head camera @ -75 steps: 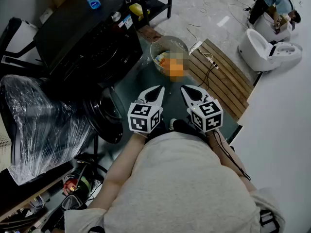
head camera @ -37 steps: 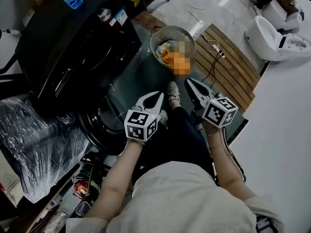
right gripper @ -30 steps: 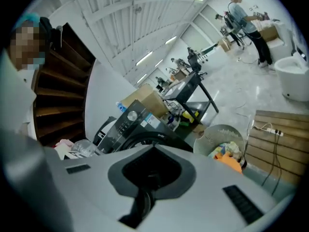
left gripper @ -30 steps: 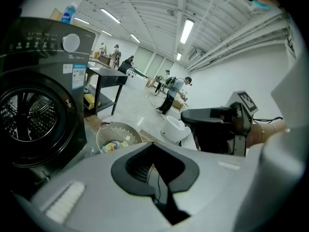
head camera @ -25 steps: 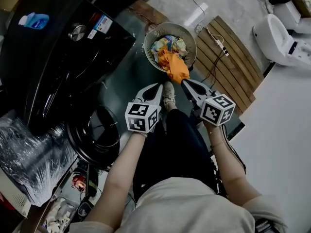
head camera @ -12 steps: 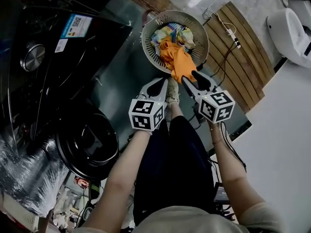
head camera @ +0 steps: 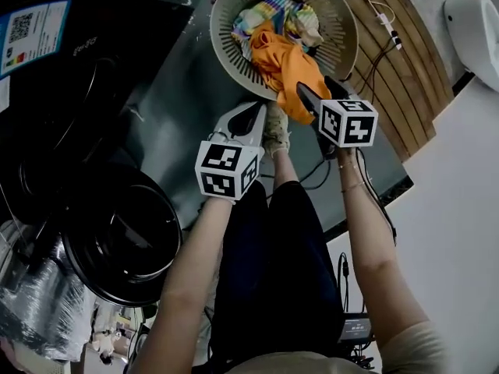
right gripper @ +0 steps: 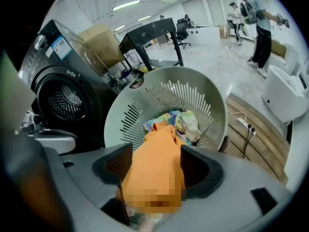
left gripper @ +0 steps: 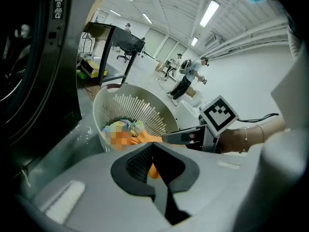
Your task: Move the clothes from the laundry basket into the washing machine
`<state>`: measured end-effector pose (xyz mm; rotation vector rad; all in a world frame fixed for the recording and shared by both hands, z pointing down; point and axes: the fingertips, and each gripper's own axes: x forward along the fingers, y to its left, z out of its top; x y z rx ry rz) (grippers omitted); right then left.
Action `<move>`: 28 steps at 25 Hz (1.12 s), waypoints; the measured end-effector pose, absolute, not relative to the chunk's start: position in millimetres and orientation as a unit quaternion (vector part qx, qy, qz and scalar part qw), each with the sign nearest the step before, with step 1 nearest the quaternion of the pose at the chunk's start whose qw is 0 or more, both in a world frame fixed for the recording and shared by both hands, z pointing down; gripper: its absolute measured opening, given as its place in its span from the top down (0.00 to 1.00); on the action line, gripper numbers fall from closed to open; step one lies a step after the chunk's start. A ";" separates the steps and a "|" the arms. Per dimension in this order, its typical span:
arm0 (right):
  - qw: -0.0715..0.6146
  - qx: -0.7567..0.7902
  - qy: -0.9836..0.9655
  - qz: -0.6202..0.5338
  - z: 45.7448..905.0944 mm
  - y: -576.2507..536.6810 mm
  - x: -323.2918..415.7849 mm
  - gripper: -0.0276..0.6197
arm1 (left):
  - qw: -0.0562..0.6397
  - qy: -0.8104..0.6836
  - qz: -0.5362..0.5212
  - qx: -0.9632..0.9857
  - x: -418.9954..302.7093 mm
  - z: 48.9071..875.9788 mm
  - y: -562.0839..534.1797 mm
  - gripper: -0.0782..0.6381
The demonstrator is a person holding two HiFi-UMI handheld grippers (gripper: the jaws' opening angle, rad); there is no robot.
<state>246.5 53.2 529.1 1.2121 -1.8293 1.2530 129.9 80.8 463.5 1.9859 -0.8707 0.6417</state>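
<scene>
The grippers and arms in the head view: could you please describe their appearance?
The left gripper and right gripper have pale grey shells, black pointed jaws and a cube of black-and-white square markers each. Forearms are bare; a thin bracelet circles the right wrist. The right jaws have just been opening, orange cloth between them.

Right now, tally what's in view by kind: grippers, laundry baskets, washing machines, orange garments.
Grippers: 2 (left gripper, shut; right gripper, jaws have just been opening, with the orange garment between them, not clamped)
Laundry basket: 1
Washing machine: 1
Orange garment: 1
Total: 5
</scene>
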 end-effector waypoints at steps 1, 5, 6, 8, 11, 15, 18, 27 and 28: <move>0.323 0.446 -0.689 0.472 537.5 55.9 246.1 0.52 | 0.429 -0.346 0.259 0.793 130.9 467.6 82.8 0.88; 0.359 0.405 -0.676 0.500 556.2 69.5 238.9 0.53 | 0.437 -0.344 0.268 0.787 129.8 474.9 88.4 0.88; 0.361 0.400 -0.674 0.505 557.1 70.7 237.8 0.53 | 0.436 -0.345 0.266 0.787 129.1 474.3 87.3 0.88; 0.366 0.391 -0.679 0.502 556.1 70.4 236.5 0.66 | 0.434 -0.347 0.258 0.790 128.4 471.7 83.8 0.88; 0.349 0.391 -0.692 0.496 544.1 69.0 236.2 0.91 | 0.433 -0.348 0.252 0.793 129.4 465.9 82.1 0.87; 0.254 0.387 -0.724 0.511 494.7 62.9 224.6 0.92 | 0.429 -0.331 0.240 0.805 140.0 449.6 82.3 0.75; 0.188 0.375 -0.762 0.493 436.3 54.5 211.2 0.92 | 0.410 -0.302 0.240 0.826 153.9 430.3 84.3 0.52; 0.098 0.288 -0.860 0.410 269.4 33.2 173.3 0.92 | 0.274 -0.264 0.234 0.895 167.9 340.2 45.7 0.42; 0.090 0.278 -0.868 0.402 256.1 32.1 171.0 0.92 | 0.267 -0.261 0.222 0.901 168.1 329.0 38.9 0.42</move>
